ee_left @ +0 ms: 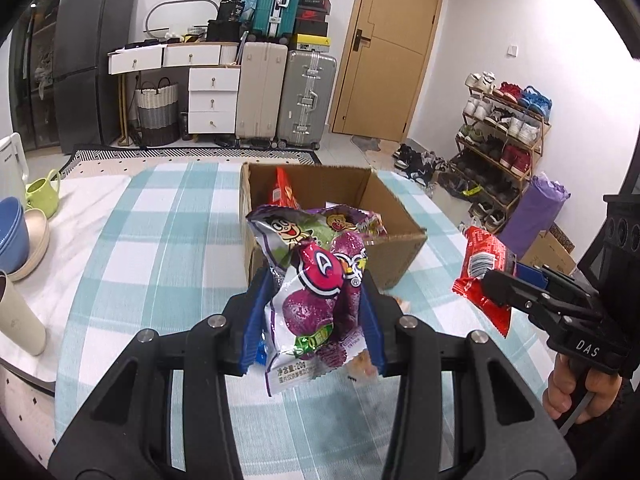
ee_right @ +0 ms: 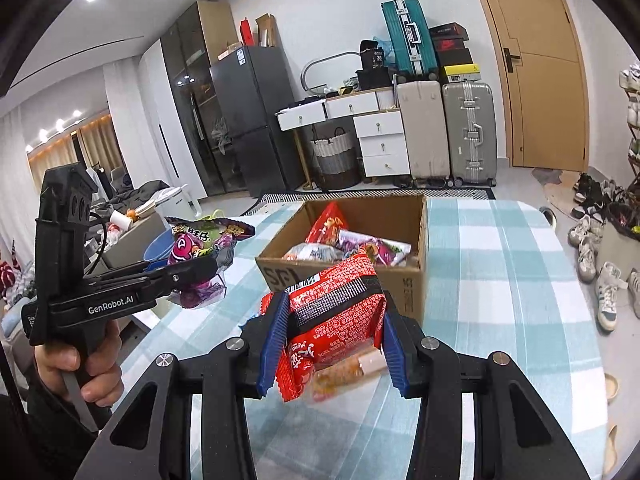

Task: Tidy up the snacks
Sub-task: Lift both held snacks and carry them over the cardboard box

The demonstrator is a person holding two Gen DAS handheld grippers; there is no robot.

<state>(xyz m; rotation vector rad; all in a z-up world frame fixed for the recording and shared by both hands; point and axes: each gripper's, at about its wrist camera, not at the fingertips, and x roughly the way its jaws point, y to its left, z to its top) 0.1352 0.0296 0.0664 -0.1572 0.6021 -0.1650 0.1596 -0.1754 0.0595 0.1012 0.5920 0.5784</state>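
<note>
An open cardboard box (ee_left: 400, 242) (ee_right: 412, 280) stands on the checked tablecloth and holds several snack packets (ee_left: 352, 220) (ee_right: 360, 246). My left gripper (ee_left: 316, 312) is shut on a purple snack packet (ee_left: 316, 312) and holds it above the table, just in front of the box. It also shows in the right wrist view (ee_right: 200, 256). My right gripper (ee_right: 334, 328) is shut on a red snack packet (ee_right: 336, 320), held above the table near the box's front. In the left wrist view the red packet (ee_left: 480, 268) hangs to the right of the box.
Stacked bowls (ee_left: 16, 236), a green cup (ee_left: 42, 194) and a beige tumbler (ee_left: 20, 320) stand at the table's left edge. Another snack lies on the cloth under the left gripper (ee_left: 362, 364). Suitcases, drawers and a shoe rack stand beyond the table.
</note>
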